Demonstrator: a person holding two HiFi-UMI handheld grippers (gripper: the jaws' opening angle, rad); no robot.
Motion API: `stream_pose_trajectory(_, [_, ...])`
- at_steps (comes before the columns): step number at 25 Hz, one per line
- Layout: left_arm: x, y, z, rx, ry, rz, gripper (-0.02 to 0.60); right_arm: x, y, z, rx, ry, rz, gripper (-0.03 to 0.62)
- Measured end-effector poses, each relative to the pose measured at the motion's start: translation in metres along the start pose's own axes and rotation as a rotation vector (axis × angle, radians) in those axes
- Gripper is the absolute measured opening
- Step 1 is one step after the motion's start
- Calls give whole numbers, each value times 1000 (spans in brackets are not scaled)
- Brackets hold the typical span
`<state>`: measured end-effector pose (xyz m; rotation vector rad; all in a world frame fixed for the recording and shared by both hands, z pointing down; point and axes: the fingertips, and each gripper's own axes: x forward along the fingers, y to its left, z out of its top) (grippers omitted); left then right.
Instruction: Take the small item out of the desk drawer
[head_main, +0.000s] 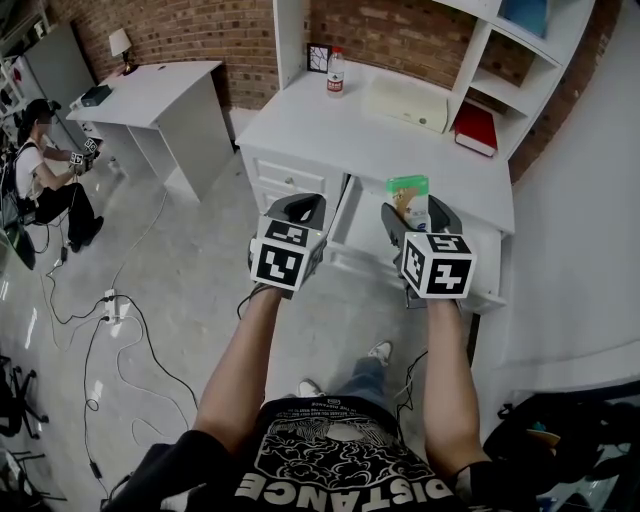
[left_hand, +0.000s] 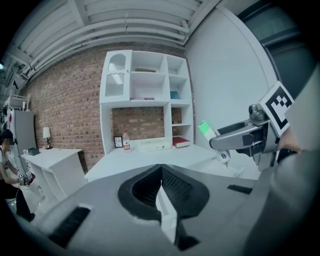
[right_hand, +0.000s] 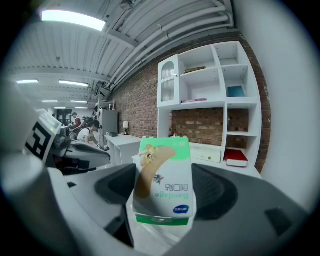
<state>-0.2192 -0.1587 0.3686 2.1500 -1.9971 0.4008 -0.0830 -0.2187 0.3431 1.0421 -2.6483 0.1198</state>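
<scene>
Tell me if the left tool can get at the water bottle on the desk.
Probably yes: the desktop between the left tool and the water bottle is bare, though its jaws are together and must open first.

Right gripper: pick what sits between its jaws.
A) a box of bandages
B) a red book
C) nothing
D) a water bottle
A: the right gripper is shut on a box of bandages, which fills the gap between its jaws in the right gripper view.
</scene>
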Motion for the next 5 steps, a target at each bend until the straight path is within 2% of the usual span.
stream_pose_trajectory(5, [-1, -2, 0, 2, -1, -3, 9, -2, 1, 0, -2, 0, 1, 348])
